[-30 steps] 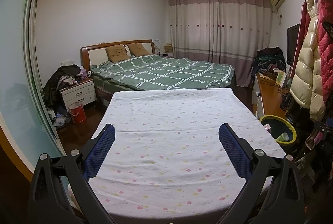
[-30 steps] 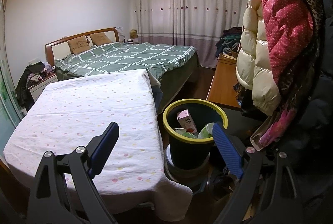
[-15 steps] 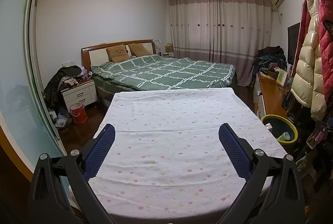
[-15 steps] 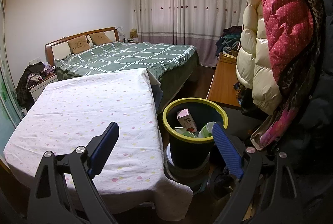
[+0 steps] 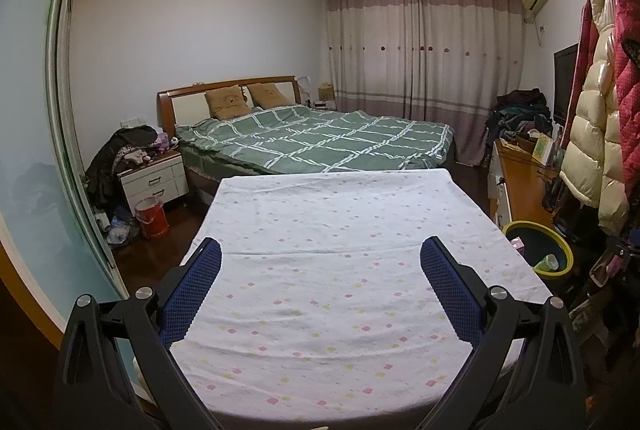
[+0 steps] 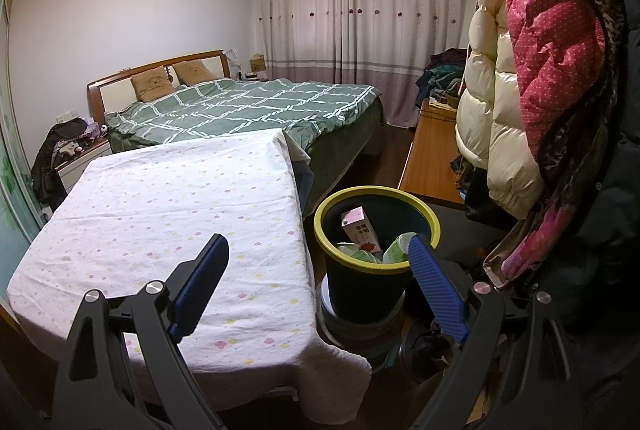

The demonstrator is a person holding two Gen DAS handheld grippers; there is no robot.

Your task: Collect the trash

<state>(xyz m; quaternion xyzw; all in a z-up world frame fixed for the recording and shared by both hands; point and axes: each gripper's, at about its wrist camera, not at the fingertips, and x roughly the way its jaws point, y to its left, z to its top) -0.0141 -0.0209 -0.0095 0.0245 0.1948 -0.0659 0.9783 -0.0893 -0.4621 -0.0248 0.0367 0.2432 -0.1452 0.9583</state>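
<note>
A dark bin with a yellow rim [image 6: 430,220] stands on the floor right of the table. Inside it sit a pink milk carton [image 6: 359,228] and green-white cups [image 6: 398,250]. The same bin [image 5: 560,240] shows at the right edge of the left wrist view, a green cup [image 5: 546,263] inside. My right gripper [image 6: 318,250] hangs open near the table's right edge and the bin, nothing between its blue pads. My left gripper [image 5: 320,250] is open above the table covered in a dotted white cloth [image 5: 340,230], which carries nothing.
A bed with a green checked quilt [image 5: 320,142] lies beyond the table. Hanging padded coats [image 6: 540,70] crowd the right side. A wooden desk [image 6: 432,158] stands behind the bin. A nightstand [image 5: 154,180] and a red bucket [image 5: 151,216] stand at the left near a glass sliding door [image 5: 36,150].
</note>
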